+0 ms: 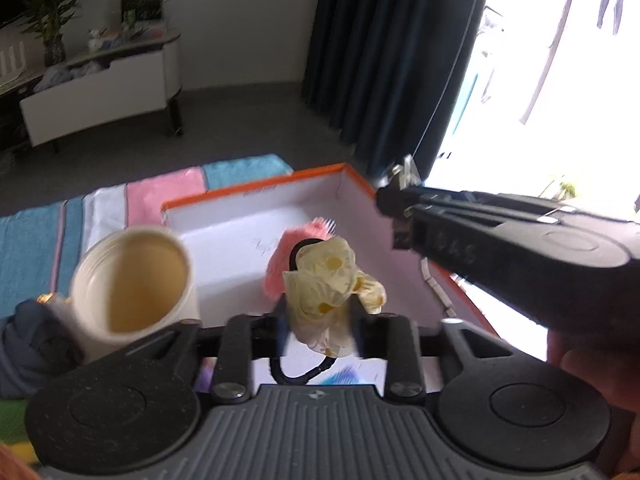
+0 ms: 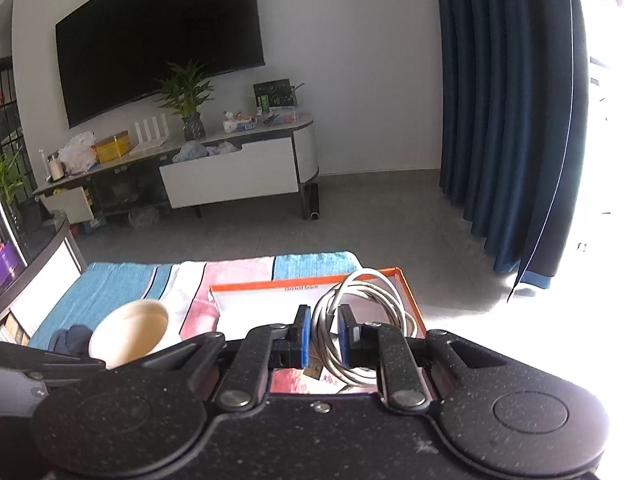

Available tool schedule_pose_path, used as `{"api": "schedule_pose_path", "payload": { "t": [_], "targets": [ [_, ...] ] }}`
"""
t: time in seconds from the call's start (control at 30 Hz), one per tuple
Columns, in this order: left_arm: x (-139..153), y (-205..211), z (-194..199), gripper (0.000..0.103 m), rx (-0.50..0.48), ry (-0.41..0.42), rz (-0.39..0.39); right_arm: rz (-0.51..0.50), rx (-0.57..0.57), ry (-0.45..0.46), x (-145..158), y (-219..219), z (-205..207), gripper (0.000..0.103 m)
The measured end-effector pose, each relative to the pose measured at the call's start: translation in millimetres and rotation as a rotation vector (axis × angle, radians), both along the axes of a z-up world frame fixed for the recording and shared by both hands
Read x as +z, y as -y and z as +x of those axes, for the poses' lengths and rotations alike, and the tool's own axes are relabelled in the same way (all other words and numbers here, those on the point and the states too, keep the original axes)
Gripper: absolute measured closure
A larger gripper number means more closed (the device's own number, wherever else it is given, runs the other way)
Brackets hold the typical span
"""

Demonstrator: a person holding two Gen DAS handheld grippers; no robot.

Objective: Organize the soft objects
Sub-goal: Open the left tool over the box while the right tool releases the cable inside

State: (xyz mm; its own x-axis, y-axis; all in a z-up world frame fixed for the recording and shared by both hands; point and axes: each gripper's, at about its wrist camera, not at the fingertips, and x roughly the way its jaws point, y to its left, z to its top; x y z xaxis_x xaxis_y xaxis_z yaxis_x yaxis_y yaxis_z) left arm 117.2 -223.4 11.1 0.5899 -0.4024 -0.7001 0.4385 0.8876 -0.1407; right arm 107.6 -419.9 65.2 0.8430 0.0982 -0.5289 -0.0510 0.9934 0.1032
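Left gripper (image 1: 320, 320): my fingers were closed on the yellow floral scrunchie (image 1: 334, 280), which bulged above the jaws while its black elastic loop hung below them.
Right gripper (image 2: 325, 334): my blue pads (image 2: 304, 334) were closed on a strand of the coiled white cable (image 2: 362, 312), the rest of the coil standing free above and beside them.
Scrunchie position: it hung over the near part of the orange-rimmed box (image 1: 256, 194), not yet released.
Cable position: it was held over the right side of the same box; whether it touched the floor of the box could not be determined.
Box contents: one pink fluffy item (image 1: 298, 260) lay inside, just behind the scrunchie.
Outside the box: a cream jar (image 1: 136, 284) and a dark blue cloth (image 1: 30, 348) rested on the striped towel (image 1: 36, 248), left of the box.
Progress, my estimate: partly complete; one item stowed, two in hand awaiting release, and the dark cloth possibly left.
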Motion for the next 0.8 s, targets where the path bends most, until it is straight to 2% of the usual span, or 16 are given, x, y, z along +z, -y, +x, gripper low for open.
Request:
{"api": "schedule_pose_path", "payload": {
  "t": [0.03, 0.07, 0.13, 0.27, 0.33, 0.5, 0.67, 0.8],
  "targets": [
    [0, 1, 0, 0.042, 0.002, 0.014, -0.004, -0.001, -0.010, 0.003, 0, 1, 3, 0.083],
    [0, 1, 1, 0.037, 0.005, 0.016, -0.005, 0.001, -0.019, 0.007, -1, 3, 4, 0.072],
    [1, 1, 2, 0.037, 0.000, 0.007, -0.017, 0.030, -0.010, 0.002, -2, 6, 6, 0.064],
    [5, -6, 1, 0.028, 0.013, -0.007, -0.023, 0.032, -0.029, -0.001, 1, 9, 2, 0.062],
    [9, -10, -1, 0.027, 0.027, -0.002, -0.022, 0.041, -0.032, 0.004, 4, 10, -4, 0.061],
    [16, -17, -9, 0.016, 0.053, 0.012, 0.012, 0.027, -0.040, 0.028, 16, 6, -27, 0.053],
    [23, -29, -22, 0.010, 0.099, 0.029, 0.043, 0.001, -0.058, 0.043, 28, -3, -50, 0.036],
    [30, -41, -28, 0.008, 0.144, 0.036, 0.052, -0.004, -0.056, 0.044, 35, -13, -62, 0.030]
  ]
}}
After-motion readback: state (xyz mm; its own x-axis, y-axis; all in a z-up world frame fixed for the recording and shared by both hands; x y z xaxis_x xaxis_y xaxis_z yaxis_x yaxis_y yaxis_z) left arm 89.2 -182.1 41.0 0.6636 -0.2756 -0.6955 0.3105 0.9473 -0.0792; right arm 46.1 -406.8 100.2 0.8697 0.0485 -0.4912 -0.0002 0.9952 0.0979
